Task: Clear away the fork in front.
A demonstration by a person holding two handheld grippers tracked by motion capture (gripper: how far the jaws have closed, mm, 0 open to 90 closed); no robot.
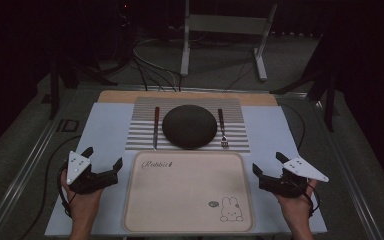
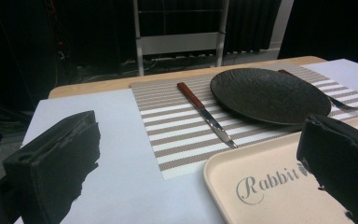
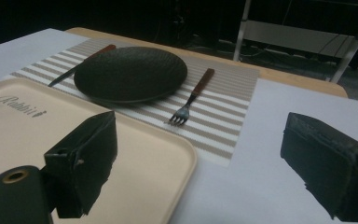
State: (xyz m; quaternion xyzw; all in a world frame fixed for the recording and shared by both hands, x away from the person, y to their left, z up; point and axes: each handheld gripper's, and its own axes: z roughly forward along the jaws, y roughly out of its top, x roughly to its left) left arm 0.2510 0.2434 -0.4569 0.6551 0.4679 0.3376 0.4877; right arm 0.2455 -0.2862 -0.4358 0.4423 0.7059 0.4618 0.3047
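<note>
Dark plate (image 1: 189,126) sits mid striped placemat (image 1: 145,134), knife (image 1: 156,127) and fork (image 1: 222,129) beside it. Likely heavy, breakable (glaze maybe slick); take its rim. Your left gripper (image 1: 102,165) and right gripper (image 1: 266,163) gape wide, empty, flanking the beige tray (image 1: 180,200).

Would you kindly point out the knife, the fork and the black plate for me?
knife (image 2: 206,115): left gripper view, where handle meets blade.
fork (image 3: 192,97): right gripper view, on the neck below the handle.
black plate (image 1: 189,126): high view, on its centre.
</note>
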